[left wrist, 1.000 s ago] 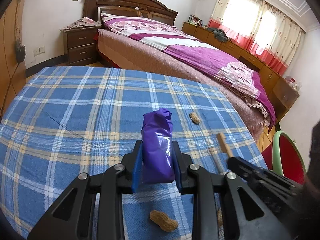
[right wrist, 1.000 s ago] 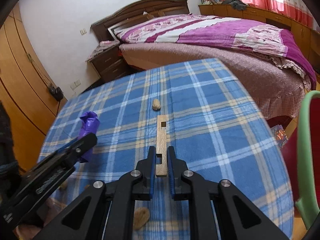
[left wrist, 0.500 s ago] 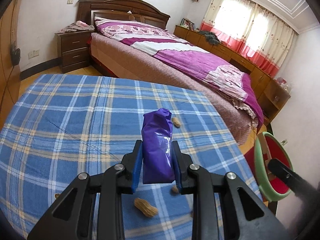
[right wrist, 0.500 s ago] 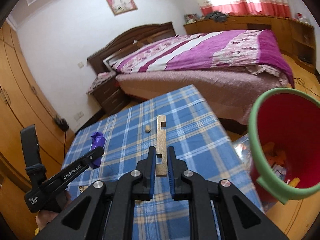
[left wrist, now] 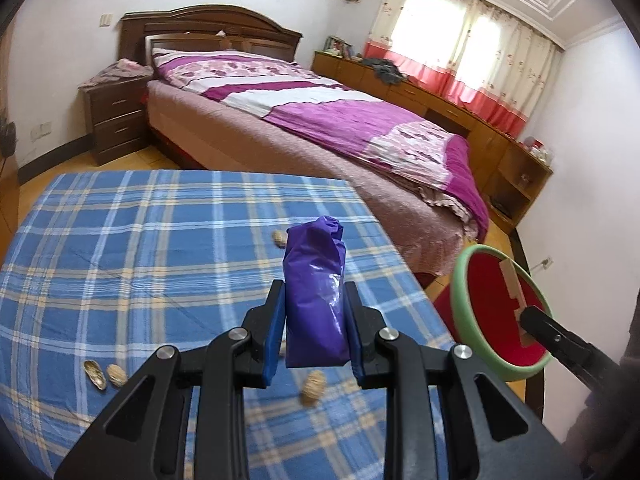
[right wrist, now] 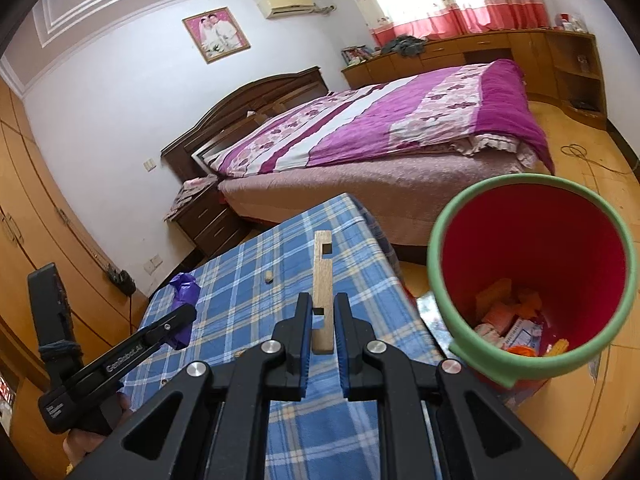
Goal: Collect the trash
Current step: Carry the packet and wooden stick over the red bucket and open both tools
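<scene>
Trash is held in both grippers. A crumpled purple plastic bag is clamped upright between the blue pads of the left gripper, whose jaws are closed only as far as the bag's width allows; it is carried above the blue plaid tablecloth. A notched wooden strip is pinched between the nearly closed jaws of the right gripper, its free end pointing away from the camera. The red bin with a green rim is seen beside the table, just right of the right gripper, and wrappers and paper scraps lie at its bottom. Peanut shells are left on the cloth near its left edge, a whole peanut lies below the bag, and another peanut lies further back.
</scene>
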`<act>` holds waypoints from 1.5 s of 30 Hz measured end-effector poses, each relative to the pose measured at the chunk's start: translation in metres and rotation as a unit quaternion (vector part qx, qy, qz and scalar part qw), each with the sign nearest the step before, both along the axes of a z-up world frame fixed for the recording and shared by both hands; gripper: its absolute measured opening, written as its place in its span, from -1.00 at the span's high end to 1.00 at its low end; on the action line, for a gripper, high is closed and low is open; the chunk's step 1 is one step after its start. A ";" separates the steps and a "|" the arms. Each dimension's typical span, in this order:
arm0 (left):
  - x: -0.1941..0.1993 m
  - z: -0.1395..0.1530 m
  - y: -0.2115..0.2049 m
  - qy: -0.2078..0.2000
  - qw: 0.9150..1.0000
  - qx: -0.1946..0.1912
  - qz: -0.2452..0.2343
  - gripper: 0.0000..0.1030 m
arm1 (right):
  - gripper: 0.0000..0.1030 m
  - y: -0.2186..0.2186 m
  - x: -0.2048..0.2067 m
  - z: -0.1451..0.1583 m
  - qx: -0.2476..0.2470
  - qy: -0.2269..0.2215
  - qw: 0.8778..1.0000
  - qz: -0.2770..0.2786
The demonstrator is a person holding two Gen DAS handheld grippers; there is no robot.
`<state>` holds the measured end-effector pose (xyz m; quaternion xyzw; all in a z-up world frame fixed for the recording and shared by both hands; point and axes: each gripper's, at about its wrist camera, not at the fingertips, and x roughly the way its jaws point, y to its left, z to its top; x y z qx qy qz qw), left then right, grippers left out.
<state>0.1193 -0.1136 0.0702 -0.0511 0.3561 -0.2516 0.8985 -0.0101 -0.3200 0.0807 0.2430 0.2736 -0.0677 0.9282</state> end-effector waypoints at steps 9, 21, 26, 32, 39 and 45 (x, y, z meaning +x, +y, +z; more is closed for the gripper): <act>-0.025 0.012 -0.033 -0.015 0.999 0.003 -0.047 0.46 | 0.75 -0.032 -0.031 0.002 0.016 -0.013 0.999 -0.043; -0.043 0.008 -0.092 -0.011 0.994 0.023 -0.108 0.46 | 0.75 -0.086 -0.060 -0.007 0.033 -0.013 0.993 -0.109; -0.045 0.005 -0.113 -0.005 0.992 0.026 -0.124 0.46 | 0.75 -0.108 -0.064 -0.013 0.032 -0.004 0.991 -0.134; -0.046 0.000 -0.136 -0.002 0.990 0.031 -0.140 0.46 | 0.75 -0.134 -0.066 -0.027 0.042 0.009 0.987 -0.156; -0.046 -0.008 -0.167 0.008 0.985 0.039 -0.166 0.46 | 0.73 -0.155 -0.067 -0.038 0.049 0.015 0.985 -0.166; -0.048 -0.014 -0.188 0.013 0.982 0.040 -0.183 0.46 | 0.71 -0.171 -0.064 -0.043 0.052 0.016 0.984 -0.171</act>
